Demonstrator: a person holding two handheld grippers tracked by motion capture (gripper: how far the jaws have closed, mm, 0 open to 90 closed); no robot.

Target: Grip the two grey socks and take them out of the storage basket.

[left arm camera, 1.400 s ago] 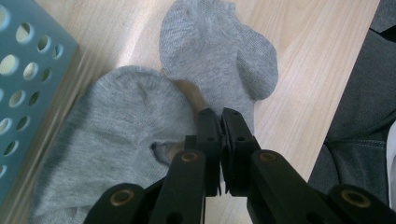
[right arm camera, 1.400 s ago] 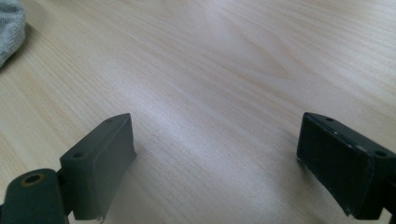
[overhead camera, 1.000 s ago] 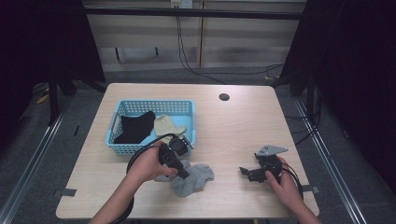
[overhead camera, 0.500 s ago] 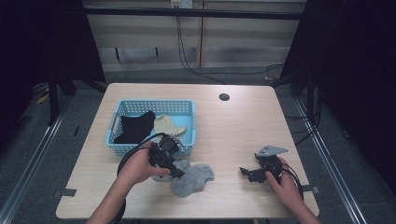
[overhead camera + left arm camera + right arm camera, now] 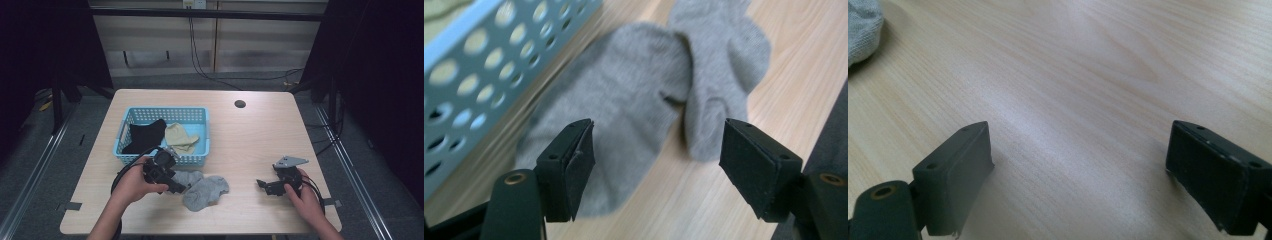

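Observation:
Two grey socks lie overlapping on the wooden table, just in front of the blue basket. My left gripper hovers at their left end. Its jaws have just been opening and now stand open, with the socks lying loose on the table beyond them and nothing gripped. My right gripper rests low at the front right, pointing left toward the socks. It is open over bare wood, with a corner of grey sock farther off.
The basket holds a black cloth and a beige sock. A dark round hole sits near the table's far edge. Bare wood lies between the socks and the right gripper.
My left gripper has drawn back to the left off the grey socks, and its jaws have opened. The socks now lie flatter on the table. The right hand has stayed put.

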